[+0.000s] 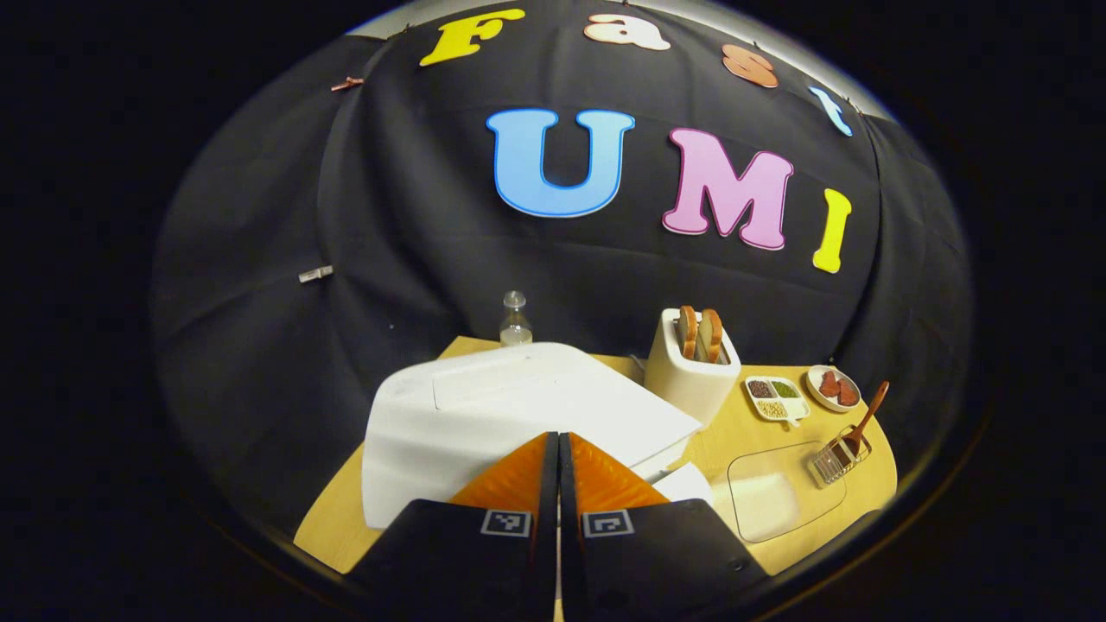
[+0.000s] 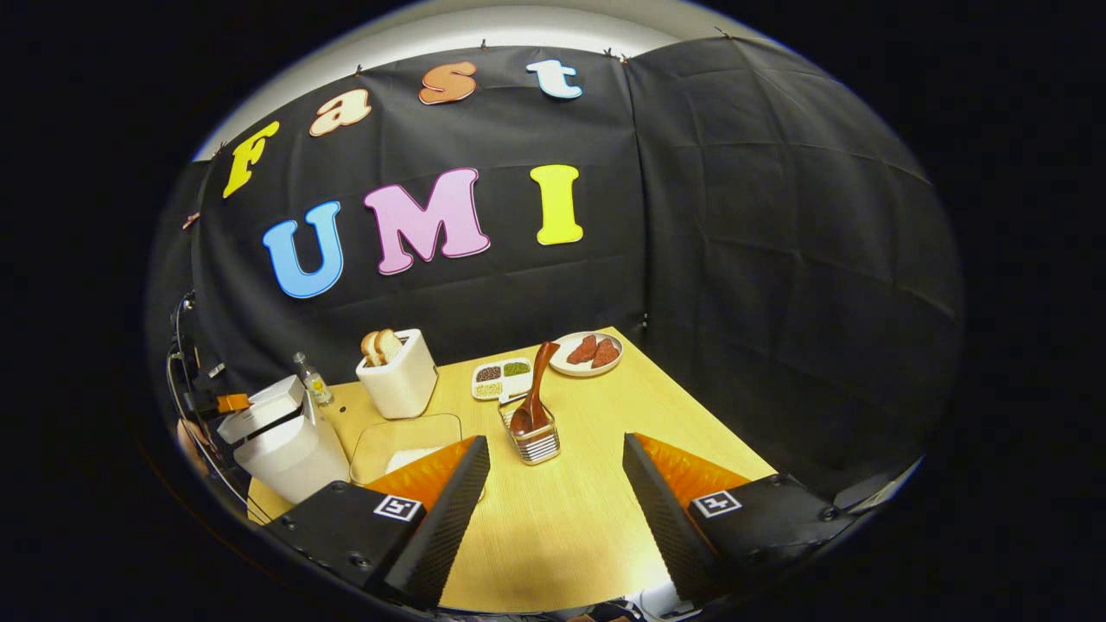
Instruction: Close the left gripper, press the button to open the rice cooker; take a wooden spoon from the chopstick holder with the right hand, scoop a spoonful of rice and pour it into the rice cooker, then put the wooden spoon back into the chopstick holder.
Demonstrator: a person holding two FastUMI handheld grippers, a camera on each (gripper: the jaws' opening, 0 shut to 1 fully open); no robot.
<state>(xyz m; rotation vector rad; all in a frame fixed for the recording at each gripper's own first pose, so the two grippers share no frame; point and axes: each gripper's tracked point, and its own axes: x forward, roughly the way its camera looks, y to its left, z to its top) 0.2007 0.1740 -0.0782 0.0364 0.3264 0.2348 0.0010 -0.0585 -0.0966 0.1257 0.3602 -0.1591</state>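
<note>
My left gripper [image 1: 558, 436] is shut with nothing between its fingers, its tips just over the front edge of the white rice cooker [image 1: 510, 415], whose lid is down. In the right gripper view the rice cooker [image 2: 281, 436] stands at the far left with the left gripper [image 2: 232, 403] above its lid. A wooden spoon [image 2: 531, 393] stands in the wire chopstick holder [image 2: 533, 442] ahead of my right gripper [image 2: 553, 458], which is open and empty. A clear container of rice [image 2: 406, 445] lies left of the holder. In the left gripper view the spoon [image 1: 867, 417] and rice container [image 1: 782, 491] sit to the right.
A white toaster [image 2: 399, 373] with bread slices stands behind the rice container. A small glass bottle [image 2: 313, 380] is beside the cooker. A divided dish of grains [image 2: 502, 377] and a plate of red slices [image 2: 590, 352] lie at the back. The wooden table [image 2: 562, 510] spreads between my right fingers.
</note>
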